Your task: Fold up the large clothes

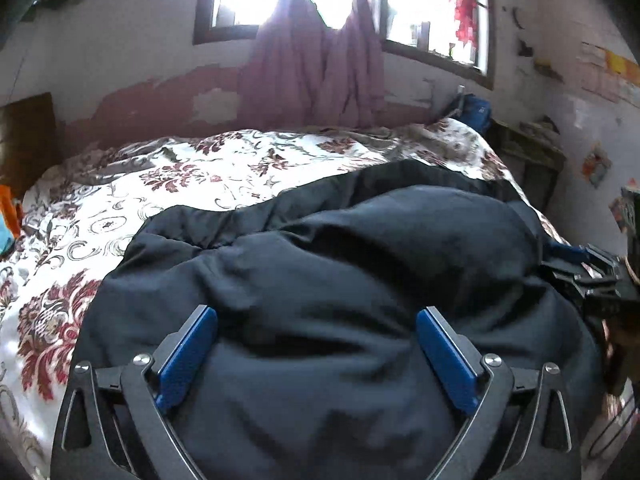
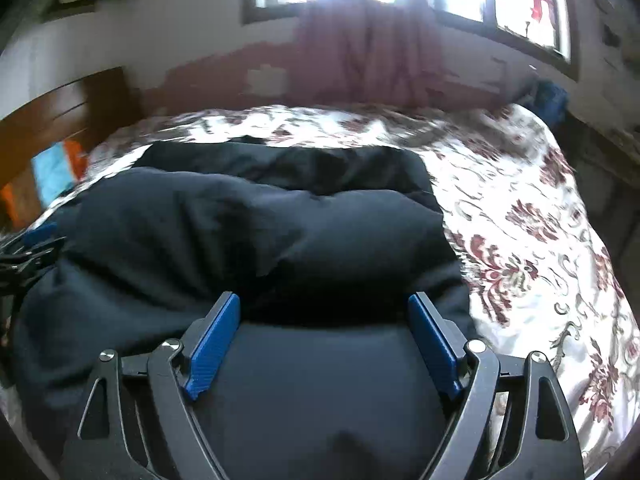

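Both my claws hang over a dark padded jacket point(image 1: 320, 248) heaped on the flowered bedspread point(image 1: 120, 184), near the bed's front edge. To fold it well I judge I should flatten the puffed bulk first, then pinch a true edge, not loose cloth. Left claw point(image 1: 316, 320): spread wide, gripping nothing, jacket just under it. Right claw point(image 2: 324, 308): likewise wide apart, holding nothing, low over the jacket's near fold

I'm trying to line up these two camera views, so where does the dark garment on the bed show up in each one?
Left wrist view: the dark garment fills the centre and lower right, floral bedspread to its left.
Right wrist view: the dark garment fills the centre and lower left, bedspread to its right.
Shared landmark: the pink curtain at the window.
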The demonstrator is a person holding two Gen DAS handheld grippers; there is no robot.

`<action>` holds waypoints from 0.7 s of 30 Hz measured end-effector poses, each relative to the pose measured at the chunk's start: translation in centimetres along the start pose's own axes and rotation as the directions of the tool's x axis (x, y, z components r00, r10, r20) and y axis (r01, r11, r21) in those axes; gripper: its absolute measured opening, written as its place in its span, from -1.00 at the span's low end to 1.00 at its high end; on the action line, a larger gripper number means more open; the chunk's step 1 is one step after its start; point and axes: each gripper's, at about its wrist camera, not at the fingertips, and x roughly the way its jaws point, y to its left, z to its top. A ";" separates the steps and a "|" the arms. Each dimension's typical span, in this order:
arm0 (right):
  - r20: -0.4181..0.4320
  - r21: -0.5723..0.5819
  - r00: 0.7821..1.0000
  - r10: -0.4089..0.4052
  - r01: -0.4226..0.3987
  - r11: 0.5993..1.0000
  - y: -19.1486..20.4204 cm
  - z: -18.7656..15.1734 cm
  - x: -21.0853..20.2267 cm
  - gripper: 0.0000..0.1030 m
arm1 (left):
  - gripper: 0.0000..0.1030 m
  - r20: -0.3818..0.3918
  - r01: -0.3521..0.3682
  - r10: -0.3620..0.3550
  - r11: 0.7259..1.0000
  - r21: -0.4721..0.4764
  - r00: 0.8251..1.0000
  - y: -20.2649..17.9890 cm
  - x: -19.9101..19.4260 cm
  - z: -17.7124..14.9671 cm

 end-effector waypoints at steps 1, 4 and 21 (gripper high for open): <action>-0.004 0.022 1.000 -0.006 0.007 1.000 -0.5 0.2 0.7 0.63 | 0.97 -0.012 -0.004 0.004 1.000 -0.016 1.000 0.4 0.7 0.4; -0.042 0.117 0.999 0.025 -0.020 0.993 -2.5 0.7 3.0 0.73 | 1.00 -0.061 -0.006 0.000 0.995 -0.097 0.998 2.1 3.1 1.2; -0.054 0.273 0.991 0.126 -0.107 0.956 -4.9 -1.5 6.5 0.97 | 1.00 -0.093 0.036 -0.053 0.985 -0.170 0.994 3.3 7.3 1.2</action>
